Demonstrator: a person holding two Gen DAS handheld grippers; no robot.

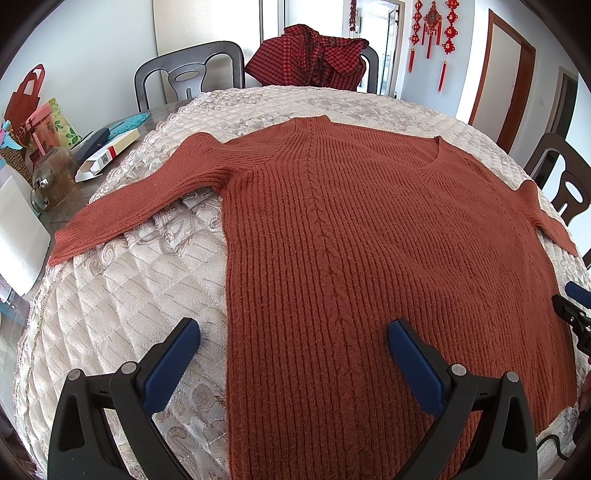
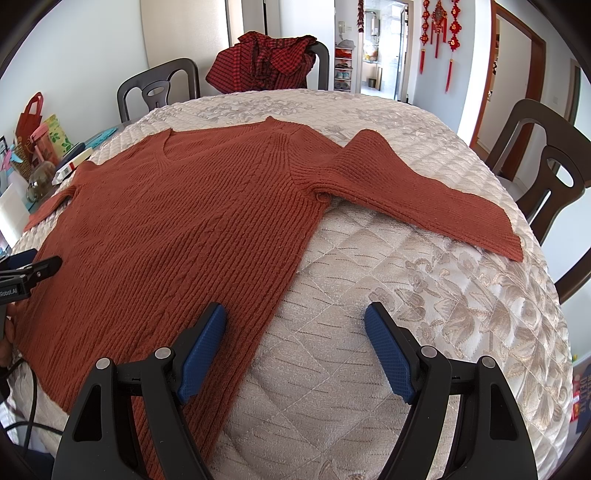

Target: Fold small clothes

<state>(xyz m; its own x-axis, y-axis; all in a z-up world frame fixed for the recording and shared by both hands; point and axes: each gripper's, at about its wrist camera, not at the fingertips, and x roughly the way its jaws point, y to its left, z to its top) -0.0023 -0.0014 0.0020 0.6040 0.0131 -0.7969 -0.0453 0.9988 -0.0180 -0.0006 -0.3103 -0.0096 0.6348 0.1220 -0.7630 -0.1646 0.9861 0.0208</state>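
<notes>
Evidently wide-open hand-held grippers [image 1: 293,336] [image 2: 295,321] above sweater [image 1: 369,240]

A sweater [image 1: 369,240] is lying flat on the counter [image 1: 129,295], sleeves spreading left and right; behind it, a garment [image 1: 314,55] is hanging over a chair [image 1: 371,62].

home dining room | quilted table cover [image 2: 424,295] | dining chairs [image 1: 188,72] standing around | red knot ornaments [image 2: 439,29] hanging on wall
</notes>
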